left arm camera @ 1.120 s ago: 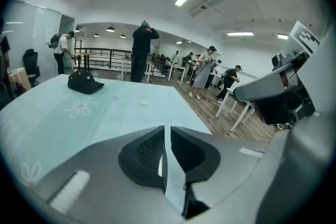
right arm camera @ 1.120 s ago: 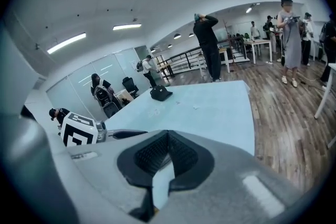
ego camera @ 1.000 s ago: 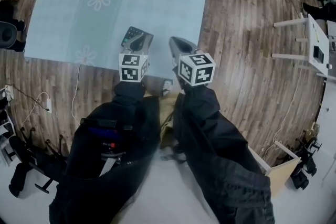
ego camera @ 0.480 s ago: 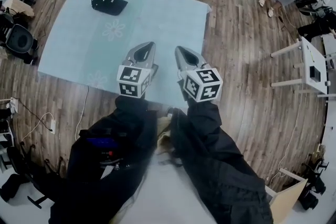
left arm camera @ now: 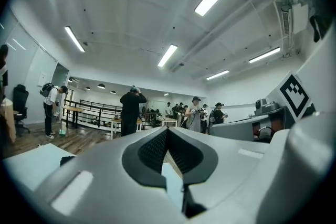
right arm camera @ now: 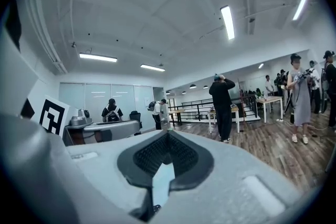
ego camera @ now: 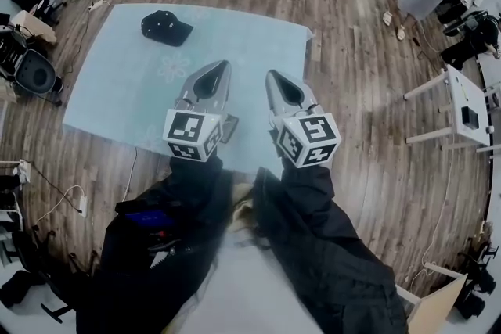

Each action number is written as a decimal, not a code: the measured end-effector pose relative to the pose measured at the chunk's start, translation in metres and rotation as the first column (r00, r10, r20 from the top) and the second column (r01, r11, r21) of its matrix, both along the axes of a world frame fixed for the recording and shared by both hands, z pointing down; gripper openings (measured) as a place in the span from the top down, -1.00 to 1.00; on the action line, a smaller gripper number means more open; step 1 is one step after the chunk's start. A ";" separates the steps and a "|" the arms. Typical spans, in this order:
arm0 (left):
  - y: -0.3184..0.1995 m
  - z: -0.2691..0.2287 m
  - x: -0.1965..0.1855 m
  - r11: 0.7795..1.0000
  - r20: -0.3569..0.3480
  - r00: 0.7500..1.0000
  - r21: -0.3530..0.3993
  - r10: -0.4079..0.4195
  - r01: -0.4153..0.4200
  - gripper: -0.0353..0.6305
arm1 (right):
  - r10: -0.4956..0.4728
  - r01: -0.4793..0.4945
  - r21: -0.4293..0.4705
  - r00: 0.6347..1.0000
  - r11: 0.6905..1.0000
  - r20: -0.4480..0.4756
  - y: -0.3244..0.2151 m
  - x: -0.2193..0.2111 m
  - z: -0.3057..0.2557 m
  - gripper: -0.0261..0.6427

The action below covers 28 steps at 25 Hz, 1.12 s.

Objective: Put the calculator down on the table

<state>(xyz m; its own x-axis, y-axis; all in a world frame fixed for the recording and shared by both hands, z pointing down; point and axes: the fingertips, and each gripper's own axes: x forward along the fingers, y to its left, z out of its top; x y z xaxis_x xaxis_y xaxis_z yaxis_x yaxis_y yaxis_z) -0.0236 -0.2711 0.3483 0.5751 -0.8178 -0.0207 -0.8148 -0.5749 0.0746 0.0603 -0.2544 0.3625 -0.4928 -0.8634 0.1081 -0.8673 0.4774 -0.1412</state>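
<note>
Both the left gripper (ego camera: 224, 66) and the right gripper (ego camera: 271, 76) are closed and empty above the table (ego camera: 109, 82), and the calculator (ego camera: 229, 129) lies on it, mostly hidden behind the left gripper, with only a dark corner showing.

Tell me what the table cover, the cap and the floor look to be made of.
Table cover: probably thin cloth or vinyl, matte pale blue with printed flowers, lying flat.
Cap: black fabric, matte, with a brim.
Floor: wood planks or wood-look laminate, with a slight sheen; seams and grain show.
</note>
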 end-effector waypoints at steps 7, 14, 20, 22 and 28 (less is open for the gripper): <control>0.003 -0.024 -0.004 0.999 -0.007 1.000 0.041 -0.010 0.011 0.89 | 0.021 -0.019 0.103 1.000 0.994 -0.014 -0.001 -0.008 -0.030 0.92; 0.005 -0.028 -0.010 0.998 -0.005 1.000 0.055 -0.006 0.006 0.89 | 0.010 -0.006 0.133 1.000 0.991 -0.028 -0.002 -0.018 -0.035 0.92; 0.006 -0.029 -0.013 0.998 0.003 1.000 0.069 -0.005 0.005 0.89 | 0.013 -0.007 0.154 0.999 0.988 -0.036 -0.004 -0.023 -0.036 0.92; 0.007 -0.028 -0.015 0.998 -0.003 1.000 0.068 -0.005 0.005 0.89 | 0.014 -0.008 0.156 0.999 0.988 -0.037 -0.003 -0.023 -0.036 0.92; 0.009 -0.029 -0.017 0.997 -0.001 1.000 0.081 -0.004 0.004 0.89 | 0.015 -0.008 0.172 0.999 0.985 -0.042 -0.001 -0.026 -0.038 0.92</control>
<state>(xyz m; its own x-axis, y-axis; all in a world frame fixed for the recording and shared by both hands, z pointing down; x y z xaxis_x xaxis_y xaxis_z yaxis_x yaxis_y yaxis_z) -0.0403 -0.2620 0.3197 0.5718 -0.8157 -0.0872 -0.8171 -0.5758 0.0287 0.0339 -0.2557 0.3247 -0.4808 -0.8766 -0.0212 -0.8764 0.4812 -0.0205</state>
